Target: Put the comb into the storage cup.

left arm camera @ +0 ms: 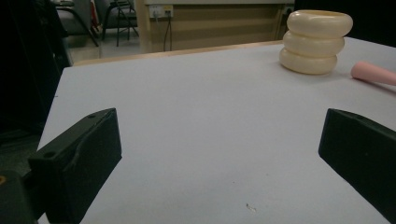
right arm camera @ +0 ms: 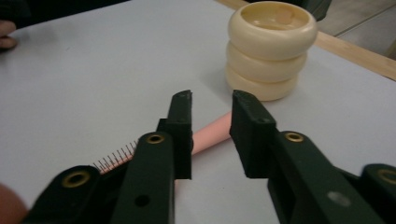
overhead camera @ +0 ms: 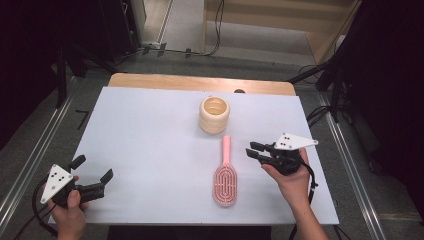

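Note:
A pink hairbrush (overhead camera: 225,175) lies flat on the white table (overhead camera: 150,140), its handle pointing away toward a cream ribbed cup (overhead camera: 214,114). My right gripper (overhead camera: 251,149) hovers just right of the handle, jaws open by a narrow gap with nothing between them. In the right gripper view the gripper (right arm camera: 212,105) looks over the brush handle (right arm camera: 210,133) toward the cup (right arm camera: 270,49). My left gripper (overhead camera: 92,168) rests at the table's near left corner, wide open and empty. The left gripper view has that gripper (left arm camera: 219,154) facing bare table, with the cup (left arm camera: 317,42) and the handle's tip (left arm camera: 373,73) far right.
A wooden strip (overhead camera: 200,82) runs along the table's far edge. Metal rails (overhead camera: 30,165) flank the table on the floor, with cables and dark stands behind. Chairs (left arm camera: 116,14) stand farther back in the room.

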### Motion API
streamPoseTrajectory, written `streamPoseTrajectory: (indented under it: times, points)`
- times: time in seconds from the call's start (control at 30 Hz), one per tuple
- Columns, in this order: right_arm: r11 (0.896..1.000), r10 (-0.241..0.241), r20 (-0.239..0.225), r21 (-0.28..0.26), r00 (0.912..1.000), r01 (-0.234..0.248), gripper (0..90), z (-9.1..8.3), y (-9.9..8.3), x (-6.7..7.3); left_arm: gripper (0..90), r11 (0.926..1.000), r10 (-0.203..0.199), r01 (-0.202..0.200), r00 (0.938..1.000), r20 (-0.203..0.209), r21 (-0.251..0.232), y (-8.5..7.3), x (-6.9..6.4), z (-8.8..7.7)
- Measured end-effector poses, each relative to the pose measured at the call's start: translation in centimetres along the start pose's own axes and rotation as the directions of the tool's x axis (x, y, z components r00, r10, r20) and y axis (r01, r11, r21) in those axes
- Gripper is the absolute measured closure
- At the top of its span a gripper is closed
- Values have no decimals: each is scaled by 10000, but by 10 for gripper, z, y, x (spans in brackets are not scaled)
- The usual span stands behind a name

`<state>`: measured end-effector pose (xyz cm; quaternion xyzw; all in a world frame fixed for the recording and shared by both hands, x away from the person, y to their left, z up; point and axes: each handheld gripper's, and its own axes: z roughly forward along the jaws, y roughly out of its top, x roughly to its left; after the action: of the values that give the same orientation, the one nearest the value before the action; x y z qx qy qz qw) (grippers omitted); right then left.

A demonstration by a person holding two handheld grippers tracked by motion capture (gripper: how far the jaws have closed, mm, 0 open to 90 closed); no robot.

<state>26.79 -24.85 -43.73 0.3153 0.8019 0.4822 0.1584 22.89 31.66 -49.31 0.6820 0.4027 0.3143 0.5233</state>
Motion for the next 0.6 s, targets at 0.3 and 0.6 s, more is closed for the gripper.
streamPoseTrajectory:
  times: [0.3,0.6]
  points:
    - [9927,-566,-308,1053,9979,596,880,26,25,-1,0,10000,-4,4,10000,0,5,0,0,0]
    - [9643,-1224,-440,2310,9915,1293,881,55,41,-3,0,10000,78,-77,10000,-11,38,0,0,1]
